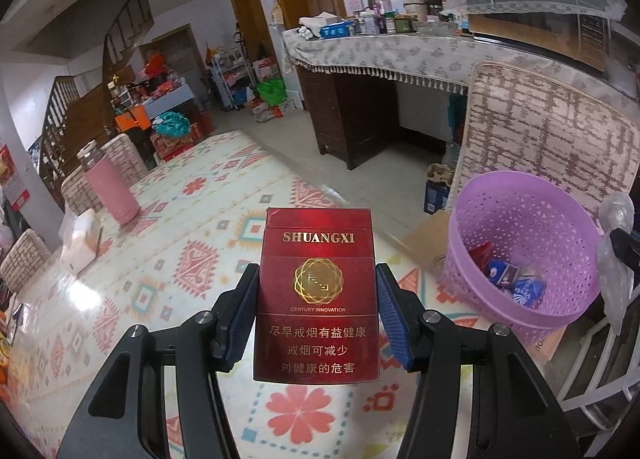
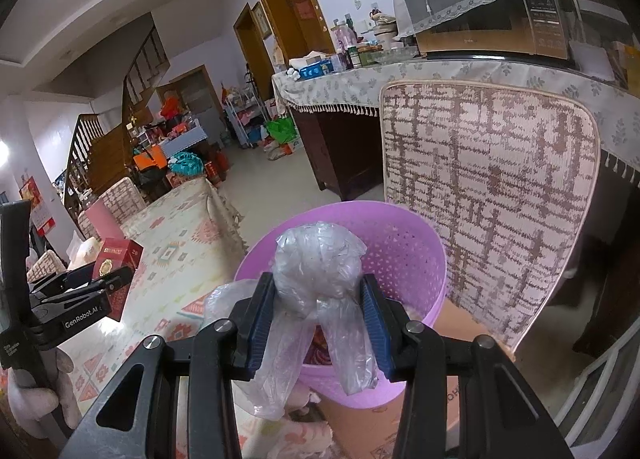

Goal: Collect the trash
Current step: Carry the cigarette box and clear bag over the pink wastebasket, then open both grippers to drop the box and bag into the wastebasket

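Inside purple basket, blue and red wrappers; left fingers clamping cigarette pack, right fingers plastic bag.

Both wrist views look down, sharing the purple basket nearby.

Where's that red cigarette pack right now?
The red cigarette pack is clamped upright in the left gripper, above the patterned tablecloth, with the purple basket to its right.
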